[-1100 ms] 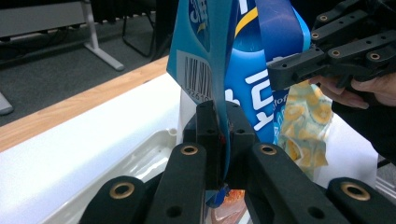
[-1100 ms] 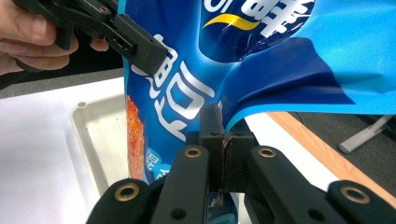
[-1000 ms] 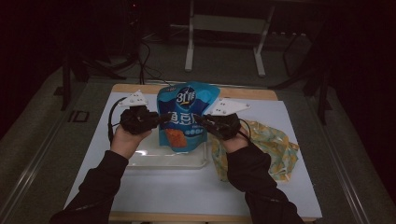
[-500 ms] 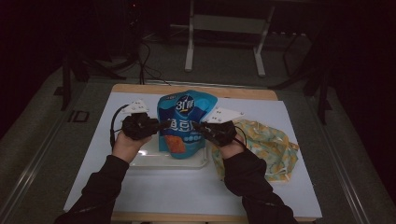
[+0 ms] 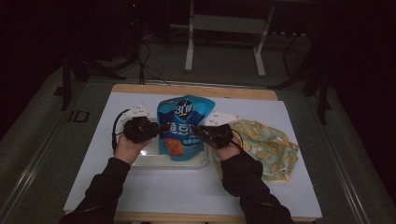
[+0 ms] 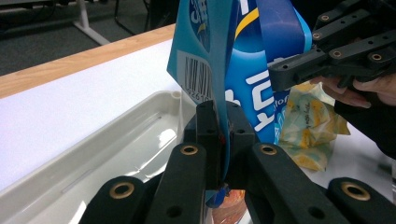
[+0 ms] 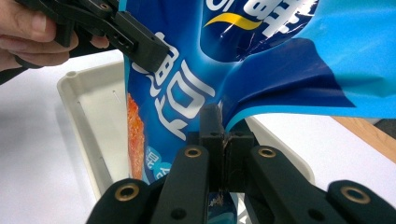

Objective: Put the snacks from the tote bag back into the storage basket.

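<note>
A blue snack bag [image 5: 183, 126] with white lettering and an orange picture hangs upright over a shallow clear tray [image 5: 144, 158] at the table's middle. My left gripper [image 5: 164, 128] is shut on the bag's left edge, and my right gripper [image 5: 196, 130] is shut on its right edge. In the left gripper view the jaws pinch the blue bag [image 6: 233, 60] near its barcode, with the tray [image 6: 116, 140] below and the other gripper [image 6: 327, 51] beyond. In the right gripper view the jaws clamp a fold of the bag [image 7: 219, 60] above the tray [image 7: 88, 121].
A yellow patterned cloth bag [image 5: 261, 144] lies right of the tray, under my right forearm. White paper covers the wooden table [image 5: 196, 91]. Two small white items [image 5: 136, 111] sit behind the hands. Beyond the table's far edge stands a metal frame.
Both grippers have lowered the blue bag a little toward the tray and drawn it slightly nearer. Both grips have held throughout.
</note>
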Demonstrator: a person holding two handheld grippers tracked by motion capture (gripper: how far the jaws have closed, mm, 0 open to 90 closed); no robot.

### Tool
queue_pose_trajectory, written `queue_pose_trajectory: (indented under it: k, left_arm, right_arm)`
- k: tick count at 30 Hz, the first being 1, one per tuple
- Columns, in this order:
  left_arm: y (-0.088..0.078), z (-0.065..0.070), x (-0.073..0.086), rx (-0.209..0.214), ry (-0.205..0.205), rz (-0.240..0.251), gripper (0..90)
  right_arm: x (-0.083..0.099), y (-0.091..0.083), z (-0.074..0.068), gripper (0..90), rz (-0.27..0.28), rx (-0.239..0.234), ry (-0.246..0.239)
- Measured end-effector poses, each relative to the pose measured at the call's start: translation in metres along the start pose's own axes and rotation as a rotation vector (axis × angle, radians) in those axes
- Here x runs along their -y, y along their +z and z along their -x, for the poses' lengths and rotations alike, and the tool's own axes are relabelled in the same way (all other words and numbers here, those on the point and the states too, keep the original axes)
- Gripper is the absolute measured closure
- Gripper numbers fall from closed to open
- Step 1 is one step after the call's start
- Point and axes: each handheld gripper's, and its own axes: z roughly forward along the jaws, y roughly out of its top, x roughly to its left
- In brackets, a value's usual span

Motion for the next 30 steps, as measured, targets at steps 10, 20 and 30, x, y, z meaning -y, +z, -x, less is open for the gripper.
queue_pose_trajectory:
  k: [10, 20, 30]
  left_arm:
    - [0.003, -0.003, 0.009, 0.008, -0.004, 0.011, 88.1]
    - [0.000, 0.000, 0.014, 0.009, 0.011, 0.025, 86.7]
    - [-0.002, 0.004, 0.018, 0.012, 0.019, 0.030, 85.9]
  right_arm:
    - [0.008, 0.005, 0.000, 88.8, 0.000, -0.006, 0.002]
    - [0.010, 0.003, -0.001, 88.6, 0.003, -0.017, 0.001]
    - [0.014, 0.000, -0.003, 88.3, 0.009, -0.025, 0.007]
